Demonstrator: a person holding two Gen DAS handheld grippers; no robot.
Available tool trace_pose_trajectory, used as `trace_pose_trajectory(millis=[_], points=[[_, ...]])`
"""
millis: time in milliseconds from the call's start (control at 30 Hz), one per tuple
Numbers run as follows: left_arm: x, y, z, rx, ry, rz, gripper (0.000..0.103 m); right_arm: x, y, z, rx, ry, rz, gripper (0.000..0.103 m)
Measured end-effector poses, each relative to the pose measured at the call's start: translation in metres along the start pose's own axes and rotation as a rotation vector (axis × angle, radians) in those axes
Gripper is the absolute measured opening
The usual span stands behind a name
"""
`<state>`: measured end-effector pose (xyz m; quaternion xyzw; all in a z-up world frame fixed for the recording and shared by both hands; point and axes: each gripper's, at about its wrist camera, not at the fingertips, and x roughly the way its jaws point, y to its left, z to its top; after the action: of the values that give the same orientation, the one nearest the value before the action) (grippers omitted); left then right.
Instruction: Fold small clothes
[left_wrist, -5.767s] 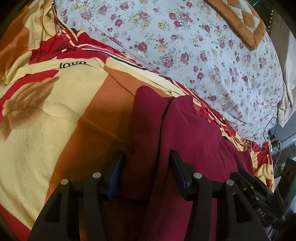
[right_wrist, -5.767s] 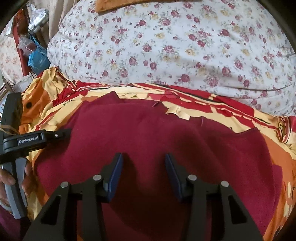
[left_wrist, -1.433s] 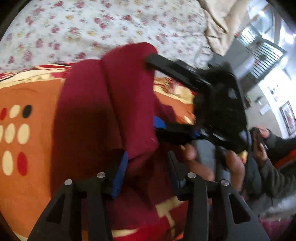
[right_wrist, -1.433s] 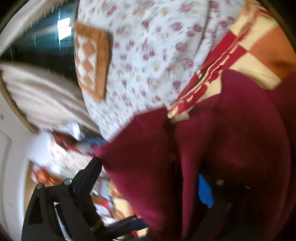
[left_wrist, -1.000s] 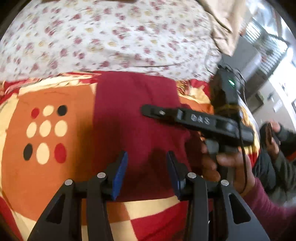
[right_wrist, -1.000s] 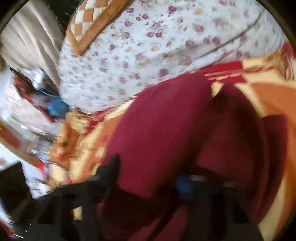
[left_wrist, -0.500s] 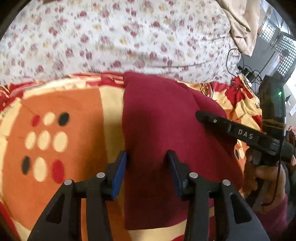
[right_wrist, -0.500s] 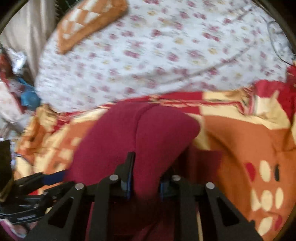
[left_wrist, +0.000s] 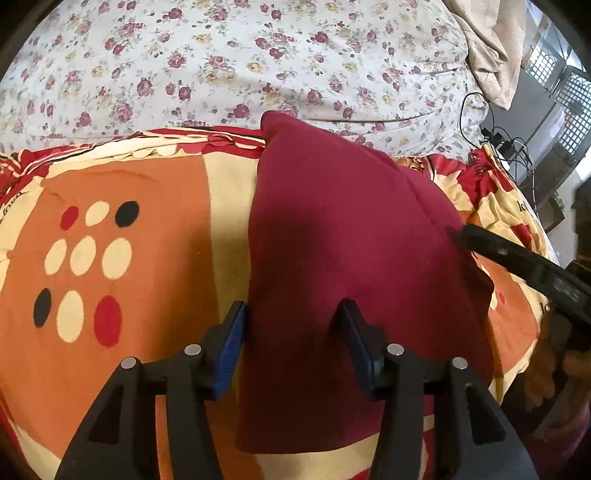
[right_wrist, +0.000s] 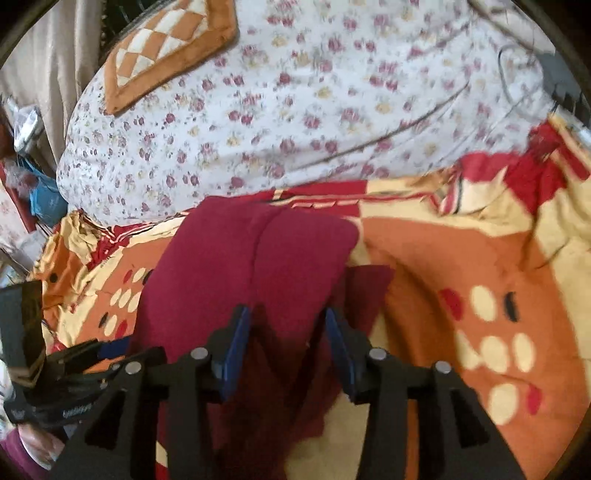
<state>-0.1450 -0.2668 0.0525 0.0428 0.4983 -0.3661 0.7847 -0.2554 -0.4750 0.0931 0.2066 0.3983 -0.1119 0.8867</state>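
Maroon garment (left_wrist: 343, 236) is lying folded on the patterned blanket (left_wrist: 122, 206). Left gripper (left_wrist: 293, 341) and right gripper (right_wrist: 288, 345) are both opening, released, straddling its cloth without pressing.

Left gripper (left_wrist: 293, 332) tilts steeply down, jaws opening, pads apart — maroon garment (left_wrist: 343, 240) between them. Right gripper (right_wrist: 288, 336) points down too, jaws opening over the cloth.

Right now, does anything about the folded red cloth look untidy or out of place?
Slightly. In the right wrist view a lower layer of the red cloth sticks out to the right beyond the top layer, so the edges do not line up. Nothing looks damaged.
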Motion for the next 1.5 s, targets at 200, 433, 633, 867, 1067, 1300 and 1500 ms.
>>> trace_pose_trajectory(millis=[200,433,633,867,1067,1300,1500], points=[[0.002,-0.004,0.001,-0.007,0.003,0.01,0.043,-0.013,0.011,-0.003,-0.002,0.003,0.053,0.051],[-0.008,-0.005,0.027,0.001,-0.012,0.006,0.044,0.027,-0.009,-0.014,0.143,0.082,0.107,0.047],[0.009,-0.01,0.039,0.009,0.022,-0.015,0.05,0.015,-0.009,-0.017,0.062,0.043,0.069,0.018],[0.028,0.002,0.034,-0.052,0.041,-0.066,0.07,0.026,-0.023,-0.03,0.093,0.056,0.069,0.019],[0.026,0.009,0.046,-0.044,0.052,-0.115,0.07,0.013,-0.041,-0.021,0.222,-0.031,0.114,0.077],[0.041,0.012,0.05,-0.02,0.081,-0.143,0.082,0.055,-0.051,-0.019,0.293,0.056,0.177,0.085],[0.055,0.018,0.047,-0.077,0.13,-0.21,0.081,0.073,-0.058,-0.018,0.339,0.036,0.294,0.07]])
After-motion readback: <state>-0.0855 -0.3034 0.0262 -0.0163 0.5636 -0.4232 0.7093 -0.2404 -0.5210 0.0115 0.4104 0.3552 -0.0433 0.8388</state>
